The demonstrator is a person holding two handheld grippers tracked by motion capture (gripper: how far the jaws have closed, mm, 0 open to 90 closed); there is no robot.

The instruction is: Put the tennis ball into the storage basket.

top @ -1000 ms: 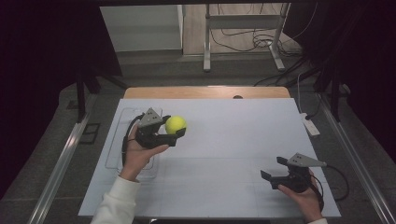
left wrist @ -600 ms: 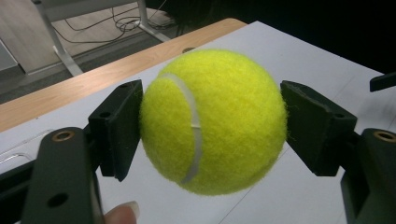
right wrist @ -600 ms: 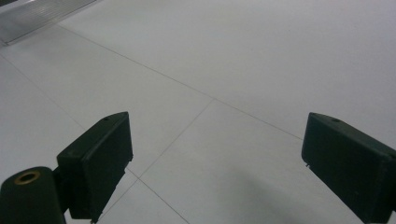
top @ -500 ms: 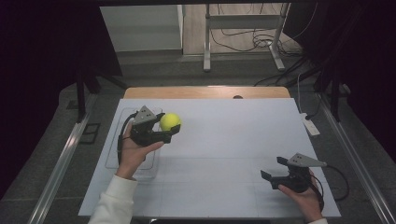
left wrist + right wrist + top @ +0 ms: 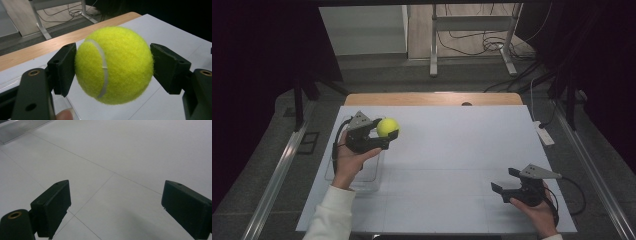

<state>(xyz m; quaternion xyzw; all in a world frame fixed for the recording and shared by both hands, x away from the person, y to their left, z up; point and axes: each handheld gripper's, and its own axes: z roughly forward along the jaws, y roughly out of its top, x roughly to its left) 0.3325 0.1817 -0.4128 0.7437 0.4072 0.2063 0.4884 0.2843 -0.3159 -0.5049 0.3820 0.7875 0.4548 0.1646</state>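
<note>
A yellow tennis ball [image 5: 387, 127] hangs above the left part of the white table, and my left gripper [image 5: 384, 134] is shut on it. In the left gripper view both black pads [image 5: 62, 67] press the sides of the ball [image 5: 113, 65], whose white seam faces the camera. My right gripper [image 5: 507, 180] rests low near the table's front right, held by a hand. Its jaws stand wide apart in the right gripper view, my right gripper [image 5: 115, 207] having only bare white surface between them.
A clear plastic tray [image 5: 372, 175] lies on the white table [image 5: 452, 150] under the left hand, its corner [image 5: 17, 130] at the top left of the right gripper view. Beyond the table's wooden far edge [image 5: 432, 98] stand a metal frame and cables on the floor.
The left gripper has carried the ball to the left and slightly away from the person, over the tray's far end. The right gripper has stayed where it was.
</note>
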